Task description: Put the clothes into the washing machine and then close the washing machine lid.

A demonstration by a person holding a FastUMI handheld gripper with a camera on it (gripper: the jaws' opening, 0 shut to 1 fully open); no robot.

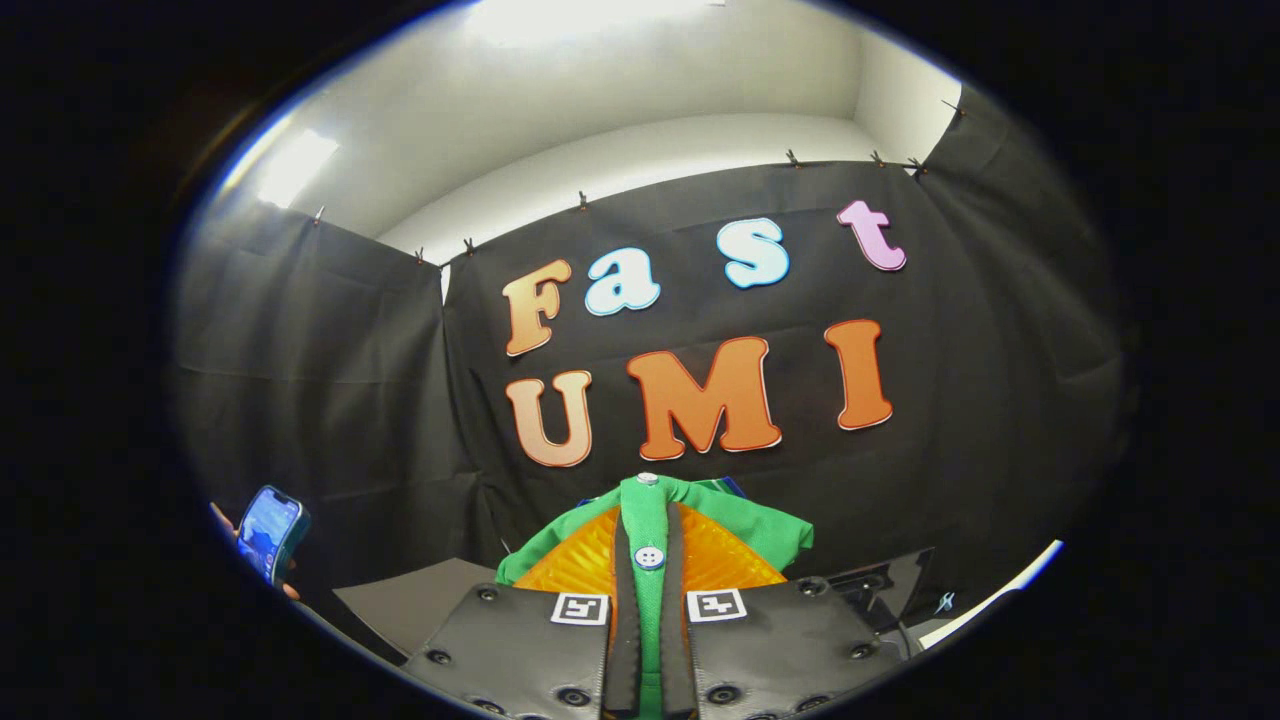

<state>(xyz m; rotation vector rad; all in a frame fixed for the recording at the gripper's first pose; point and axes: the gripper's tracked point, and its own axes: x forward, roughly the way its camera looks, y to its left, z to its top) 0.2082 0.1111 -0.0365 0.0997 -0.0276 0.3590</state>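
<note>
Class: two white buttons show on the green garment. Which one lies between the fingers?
The lower button, on the placket the gripper clamps; the other button sits at the garment's top.

Camera rides the gripper (648,560), angled seemingly upward toward booth wall (700,300).

Staged recording booth, not a real home. Black cloth wall (330,370) hung all round on small clips (583,201), pale plain wall (650,150) and ceiling above it, hard overhead lights (295,165). Near left, a person's hand (285,585) holds up a phone (270,533). Gripper (649,560) clamps a green buttoned garment (760,530).
</note>
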